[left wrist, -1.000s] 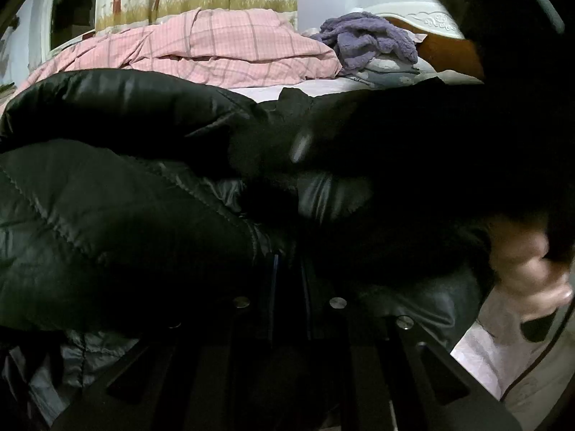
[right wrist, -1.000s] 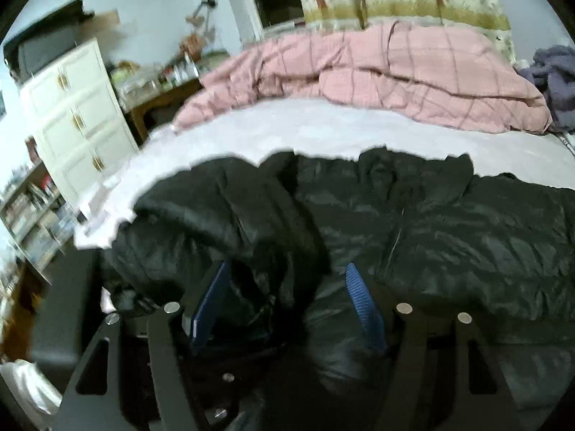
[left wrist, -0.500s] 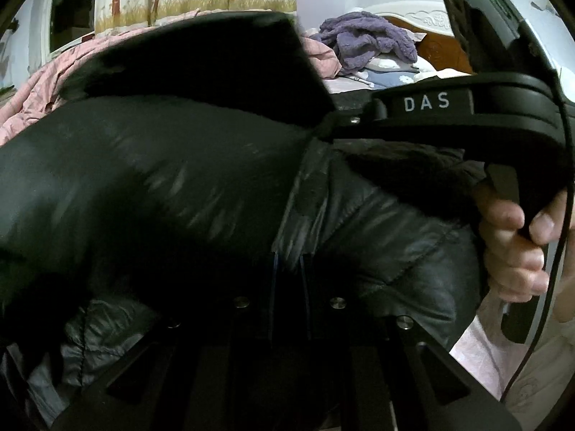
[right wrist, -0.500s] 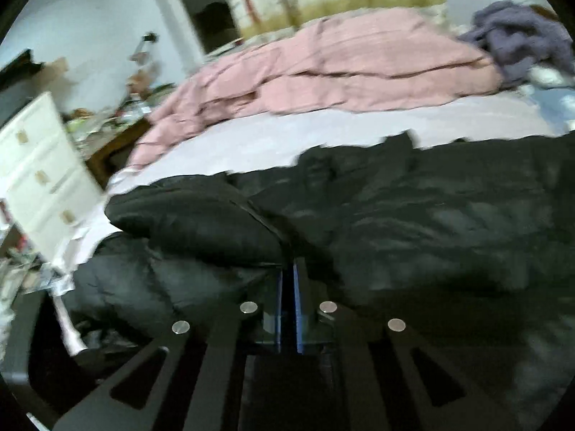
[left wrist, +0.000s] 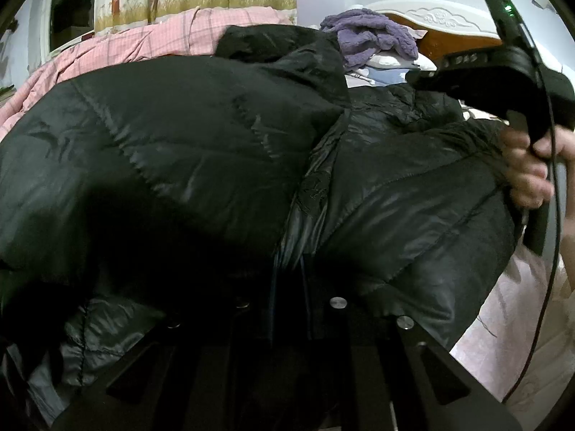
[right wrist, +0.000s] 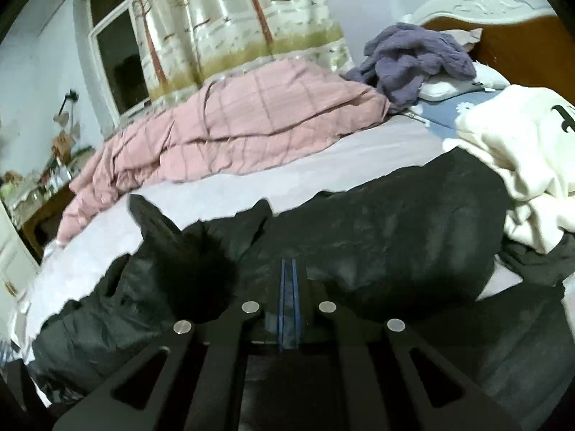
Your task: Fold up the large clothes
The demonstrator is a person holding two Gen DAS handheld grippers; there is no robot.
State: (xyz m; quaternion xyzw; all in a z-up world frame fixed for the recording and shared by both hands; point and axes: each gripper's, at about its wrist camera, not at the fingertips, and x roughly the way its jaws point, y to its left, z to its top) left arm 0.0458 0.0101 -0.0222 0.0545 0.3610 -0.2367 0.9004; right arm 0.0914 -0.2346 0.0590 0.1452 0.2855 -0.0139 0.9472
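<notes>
On the bed [right wrist: 222, 194], both jaws pinch the black jacket [left wrist: 201, 136].

The right gripper [right wrist: 288, 273] sits low in the right wrist view, its two blue-padded fingers [right wrist: 284, 287] pressed together with almost no gap, pinching a fold of the black puffer jacket [right wrist: 395, 237]. The jacket spreads across the near part of the bed [right wrist: 251, 183], and a dark fur-trimmed part [right wrist: 197, 280] lies just left of the fingers. A cream garment [right wrist: 521, 165] overlaps the jacket's right edge. Further back a pink checked quilt [right wrist: 233, 133] is bunched along the bed, and a purple blanket [right wrist: 413, 57] is heaped near the headboard [right wrist: 485, 3]. A tree-patterned curtain [right wrist: 233, 21] hangs beside a dark window [right wrist: 115, 46].
</notes>
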